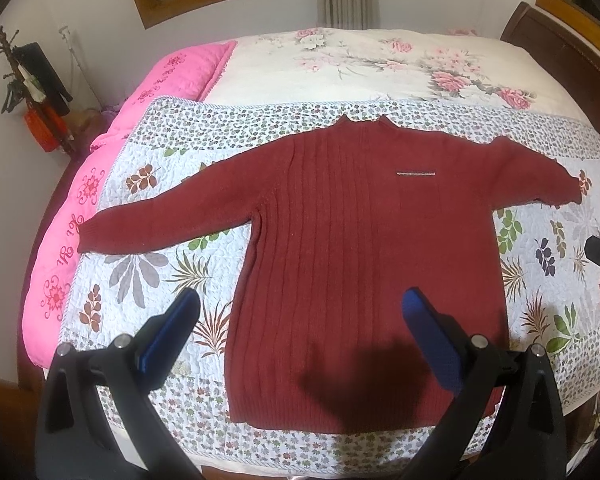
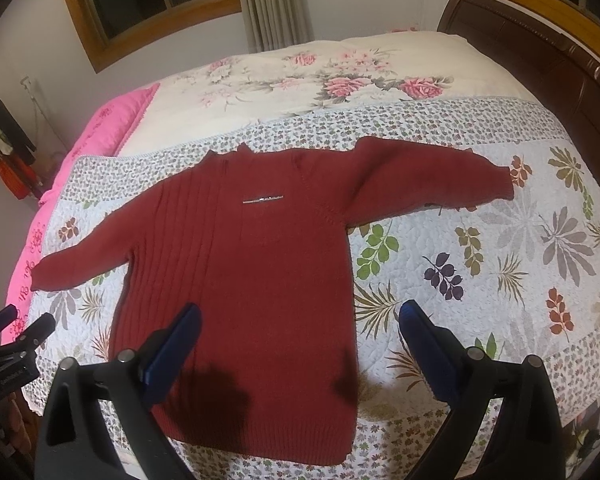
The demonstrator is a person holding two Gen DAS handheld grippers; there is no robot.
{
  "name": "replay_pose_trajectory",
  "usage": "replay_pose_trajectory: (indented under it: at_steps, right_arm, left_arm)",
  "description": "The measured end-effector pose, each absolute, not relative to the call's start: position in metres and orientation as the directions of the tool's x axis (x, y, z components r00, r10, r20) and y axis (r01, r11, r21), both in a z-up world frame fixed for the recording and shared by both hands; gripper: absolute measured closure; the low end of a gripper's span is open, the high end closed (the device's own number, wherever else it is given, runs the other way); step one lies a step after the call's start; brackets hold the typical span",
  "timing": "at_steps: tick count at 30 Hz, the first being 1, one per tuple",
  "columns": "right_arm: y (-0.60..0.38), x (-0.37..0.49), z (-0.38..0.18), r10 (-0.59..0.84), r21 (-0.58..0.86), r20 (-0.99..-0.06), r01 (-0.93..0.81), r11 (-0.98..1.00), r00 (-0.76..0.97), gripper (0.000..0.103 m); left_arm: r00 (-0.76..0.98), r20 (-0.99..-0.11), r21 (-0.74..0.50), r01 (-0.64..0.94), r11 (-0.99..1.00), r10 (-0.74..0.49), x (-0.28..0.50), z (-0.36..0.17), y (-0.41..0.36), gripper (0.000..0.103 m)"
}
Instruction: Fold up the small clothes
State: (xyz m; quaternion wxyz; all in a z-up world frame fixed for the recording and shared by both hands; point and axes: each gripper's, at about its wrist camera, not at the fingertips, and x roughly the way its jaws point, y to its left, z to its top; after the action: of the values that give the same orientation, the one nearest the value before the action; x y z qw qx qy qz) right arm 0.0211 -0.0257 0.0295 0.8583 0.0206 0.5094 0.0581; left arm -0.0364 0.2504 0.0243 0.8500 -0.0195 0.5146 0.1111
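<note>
A dark red knitted sweater [image 1: 360, 248] lay flat and face up on the leaf-patterned quilt [image 1: 148, 216] that covered the near half of the bed, its collar pointing toward twelve o'clock and its ribbed hem toward six. Both sleeves were spread wide: one ran out toward nine o'clock, its cuff close to the pink blanket [image 1: 80, 200] bunched along that edge of the bed, and the other reached toward two o'clock. A small chest pocket [image 1: 418, 196] with a pale trim strip sat on the wearer's left breast. The left gripper [image 1: 300, 328] hung above the lower part of the sweater with its blue-padded fingers [image 1: 172, 332] spread wide and nothing between them; its shadow fell across the hem. The right gripper [image 2: 300, 336] hovered over the sweater's lower right side, jaws likewise parted and empty, one finger over the knit and the other over bare quilt. Beyond the quilt, toward twelve o'clock, a cream bedspread printed with roses [image 2: 300, 80] ran up to the wall, where a wood-framed window [image 2: 148, 0] and a grey curtain [image 2: 276, 4] stood. A dark wooden headboard [image 2: 540, 52] rose at about two o'clock.
</note>
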Motion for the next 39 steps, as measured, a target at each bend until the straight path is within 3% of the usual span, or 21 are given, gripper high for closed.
replay_pose_trajectory:
  at_steps: [19, 28, 39]
  right_arm:
    - [-0.051, 0.035, 0.016, 0.144, 0.13, -0.884, -0.062, 0.99, 0.444, 0.004]
    - [-0.181, 0.12, -0.023, 0.067, 0.09, -0.9, 0.032, 0.995, 0.43, 0.004]
    - [-0.345, 0.255, -0.095, 0.137, 0.183, -0.912, 0.084, 0.98, 0.387, 0.004]
  left_arm:
    - [0.425, -0.89, 0.075, -0.216, 0.973, 0.163, -0.02, 0.013, 0.239, 0.003]
    - [0.451, -0.878, 0.083, -0.184, 0.979, 0.159, 0.056, -0.009, 0.169, 0.003]
    - [0.484, -0.866, 0.057, -0.152, 0.987, 0.125, 0.181, -0.053, 0.056, 0.003]
